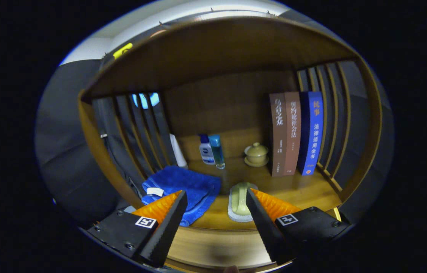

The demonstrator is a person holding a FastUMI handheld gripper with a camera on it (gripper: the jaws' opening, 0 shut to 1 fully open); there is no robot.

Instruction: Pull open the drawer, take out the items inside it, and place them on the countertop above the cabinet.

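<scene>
Gripper [216,199] at lower centre of the frame, jaws spread wide and holding nothing, touching nothing. Just ahead, beside the right finger's tip at lower centre right: a pale green scrubbing brush [239,203] lying on the worktop [304,191], long axis running away from the gripper. Left of it, beyond the left finger: a folded blue towel [187,185], close to the worktop's front edge. Farther back at centre: two small bottles [212,149], a lidded ceramic cup [256,154], and upright books [296,132] at right. Drawer likely below, out of sight; cannot tell whether open.
</scene>
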